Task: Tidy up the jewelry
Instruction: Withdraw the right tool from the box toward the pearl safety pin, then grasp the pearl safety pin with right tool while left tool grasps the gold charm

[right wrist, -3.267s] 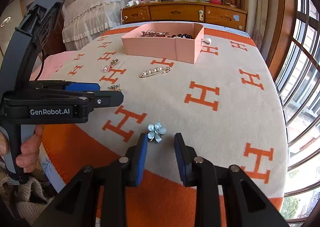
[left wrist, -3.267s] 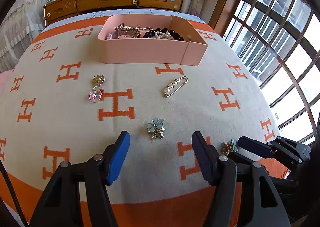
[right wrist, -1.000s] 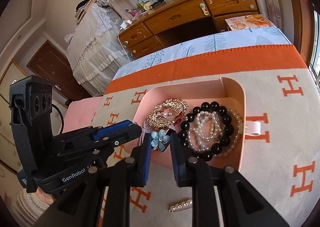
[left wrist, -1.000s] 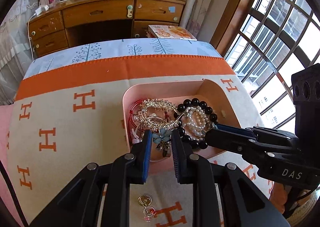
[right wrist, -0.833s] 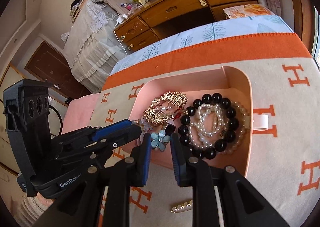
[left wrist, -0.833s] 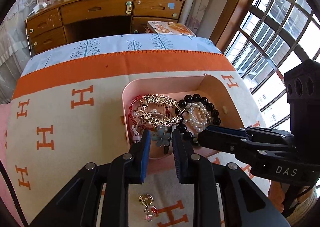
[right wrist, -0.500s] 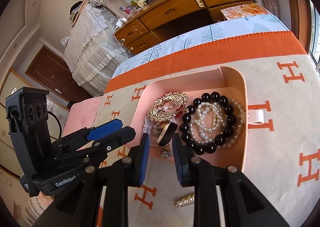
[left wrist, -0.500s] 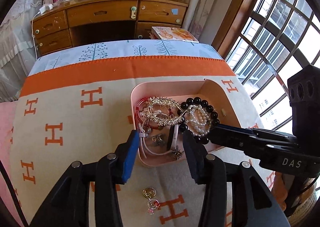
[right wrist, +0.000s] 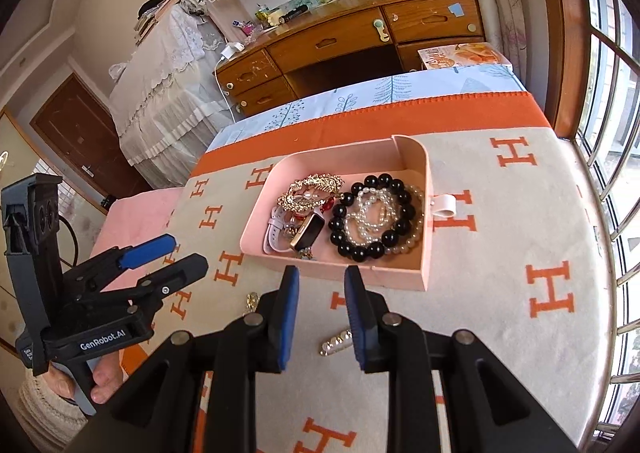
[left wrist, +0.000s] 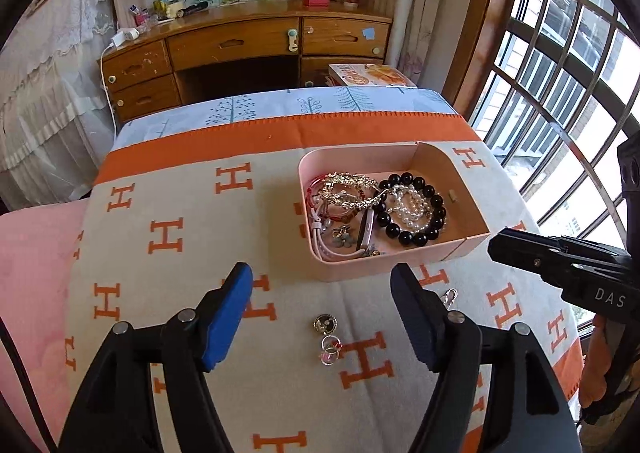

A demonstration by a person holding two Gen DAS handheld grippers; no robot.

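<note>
Left gripper (left wrist: 320, 317) opening, empty; right gripper (right wrist: 322, 317) narrowly parted, empty. Round gold charm with pink ring (left wrist: 327, 335) at six o'clock of shallow pink cardboard tray (left wrist: 472, 209). Likely to snag fuzzy orange-lettered blanket (left wrist: 180, 293) if pinched low.

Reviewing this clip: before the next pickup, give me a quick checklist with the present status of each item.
1. left gripper empty: ok, jaws opening, nothing between them.
2. right gripper empty: ok, narrow gap, nothing held.
3. blue flower brooch inside pink box: ok.
4. keyring charm left on blanket: ok, lies between the left fingers' line.
5. pearl pin reachable: ok, lies on the blanket below the right gripper.
6. Second brooch in the box: cannot tell.
</note>
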